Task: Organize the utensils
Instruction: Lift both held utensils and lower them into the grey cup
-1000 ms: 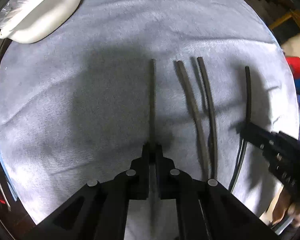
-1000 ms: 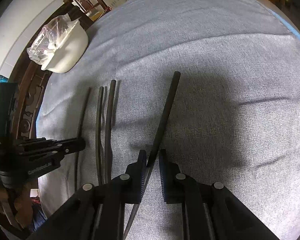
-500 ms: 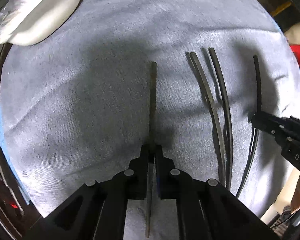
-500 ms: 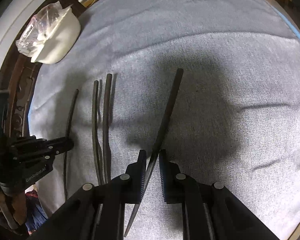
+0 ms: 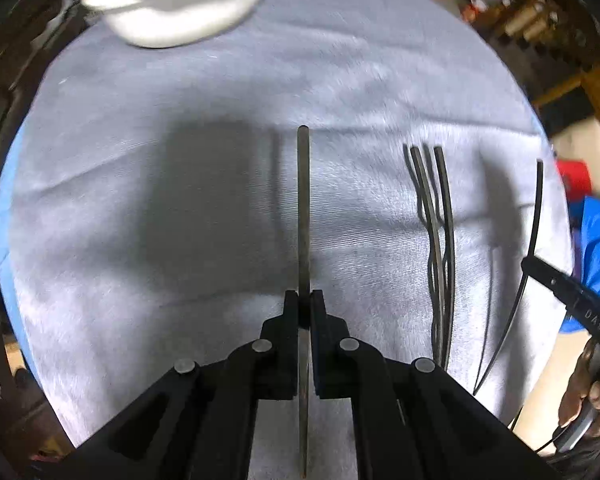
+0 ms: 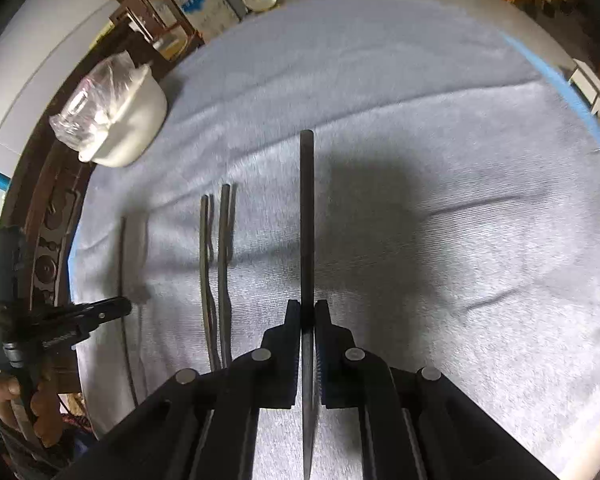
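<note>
My left gripper [image 5: 304, 300] is shut on a thin dark utensil handle [image 5: 303, 208] that points straight ahead, held above the grey cloth [image 5: 140, 240]. My right gripper [image 6: 307, 309] is shut on another dark utensil [image 6: 307, 216], also pointing ahead and lifted. Two dark utensils [image 5: 440, 232] lie side by side on the cloth between the grippers; they also show in the right wrist view [image 6: 216, 276]. The left gripper [image 6: 112, 309] shows at the left edge of the right wrist view, the right gripper [image 5: 540, 270] at the right edge of the left wrist view.
A white pot with a plastic bag [image 6: 116, 116] sits at the far left corner of the cloth; it shows blurred in the left wrist view [image 5: 180, 4]. Dark wooden furniture [image 6: 48, 240] borders the table's left. Shelves and clutter stand beyond the far edge.
Both grippers have lifted their utensils off the cloth and pulled back. The right utensil, tilted before, now points straight ahead. The two middle utensils have not moved.
</note>
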The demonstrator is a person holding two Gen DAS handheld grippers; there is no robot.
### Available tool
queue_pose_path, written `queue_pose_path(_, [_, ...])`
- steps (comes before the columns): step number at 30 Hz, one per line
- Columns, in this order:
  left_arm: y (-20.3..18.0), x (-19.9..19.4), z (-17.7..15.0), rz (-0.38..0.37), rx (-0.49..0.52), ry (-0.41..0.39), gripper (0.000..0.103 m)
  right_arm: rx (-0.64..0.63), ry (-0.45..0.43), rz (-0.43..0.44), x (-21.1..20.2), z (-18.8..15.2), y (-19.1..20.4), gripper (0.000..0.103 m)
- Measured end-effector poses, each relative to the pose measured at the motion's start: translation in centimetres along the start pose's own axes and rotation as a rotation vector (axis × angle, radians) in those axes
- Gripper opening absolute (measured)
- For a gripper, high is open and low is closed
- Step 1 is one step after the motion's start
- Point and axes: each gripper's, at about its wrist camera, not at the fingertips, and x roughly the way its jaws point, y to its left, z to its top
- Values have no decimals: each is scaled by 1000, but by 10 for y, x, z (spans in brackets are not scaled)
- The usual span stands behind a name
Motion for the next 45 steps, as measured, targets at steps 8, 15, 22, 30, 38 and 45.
queue_pose_path(8, [30,-36,-54,-50,-107,-159,5,37,-99,10,-37,-27,-10,8])
queue_pose_path(15, [52,-81,-83,-133,-198,-290,5,118,-230,70,-84,-54,-26,8])
queue_pose_path(22, [50,-130,-120,-224,-247,-444,5,195,-406,171,-145,-88,-30,8])
queue_pose_path(30, [20,-188,-161,-272,-224,-647,5,154,-594,240,-200,-118,8,8])
queue_pose_path(38, [-11,-193,-187,-226,-224,-791,5,113,-694,221,-194,-136,44,8])
queue_pose_path(45, [-25,-180,-195,-164,-207,-819,5,67,-711,178,-174,-149,56,8])
